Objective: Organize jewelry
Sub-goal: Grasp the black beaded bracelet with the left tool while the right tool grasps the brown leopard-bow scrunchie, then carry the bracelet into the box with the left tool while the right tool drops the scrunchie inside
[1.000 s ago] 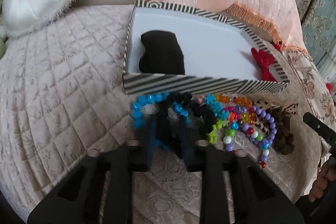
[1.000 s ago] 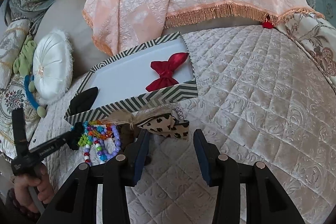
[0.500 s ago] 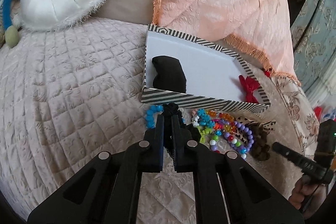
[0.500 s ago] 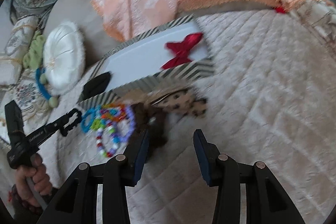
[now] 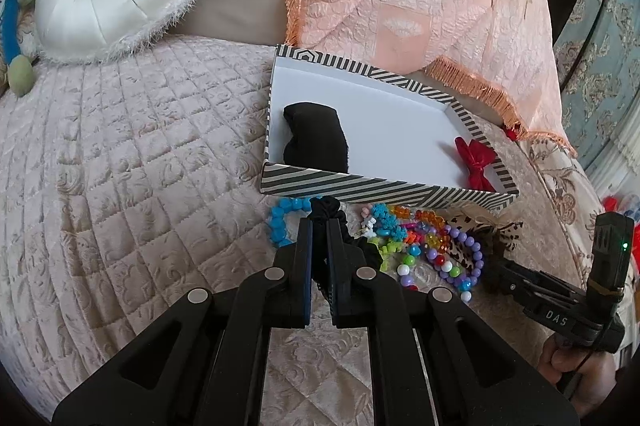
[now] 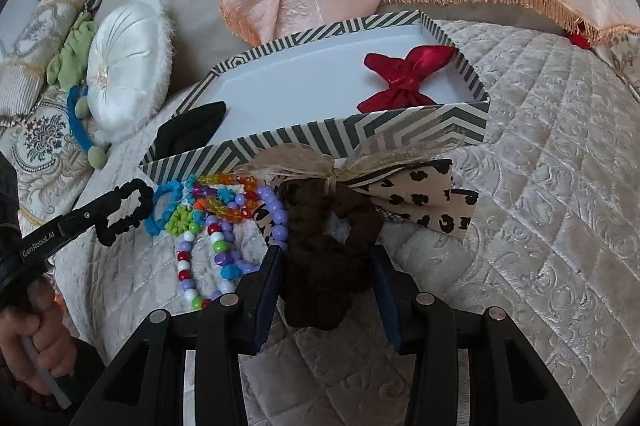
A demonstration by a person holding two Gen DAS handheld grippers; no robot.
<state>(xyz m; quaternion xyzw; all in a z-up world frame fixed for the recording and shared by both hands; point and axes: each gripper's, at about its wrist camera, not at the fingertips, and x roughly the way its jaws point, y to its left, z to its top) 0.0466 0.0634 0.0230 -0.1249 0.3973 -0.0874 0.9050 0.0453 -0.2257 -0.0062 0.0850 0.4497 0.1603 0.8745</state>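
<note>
Currently, lines as they stood:
Left hand-held gripper (image 5: 318,226): clamped on the black scrunchie (image 5: 326,207), jaws nearly together with the fabric pinched between them; seen from the right wrist view the scrunchie dangled as a loop at the gripper tip.
Right hand-held gripper (image 6: 326,258): jaws spread wide on either side of the brown scrunchie (image 6: 326,246), which lay between them on the bed; whether the pads touched it could not be told.
Box (image 5: 384,186): striped, white inside, on the quilted bedspread (image 5: 120,154) toward the head of the bed; a black fabric piece (image 5: 316,136) lay in its left end and a red bow (image 6: 404,76) in its right end.
Loose pile: just in front of the box's near wall lay a blue bead bracelet (image 5: 280,216), a purple bead bracelet (image 5: 460,250), orange beads (image 6: 224,204) and a leopard-print bow (image 6: 416,200), touching and overlapping.
Handling, as judged: the scrunchies looked light, soft and squashy, so a pinch through any part of the ring should hold; they could snag neighbouring beads. The bead bracelets looked hard, smooth and likely to slide, better hooked through the loop than squeezed on one bead.
Writing: "DAS" on the right gripper's body in the left wrist view; "GenRobot.AI" on the left gripper's body in the right wrist view.
</note>
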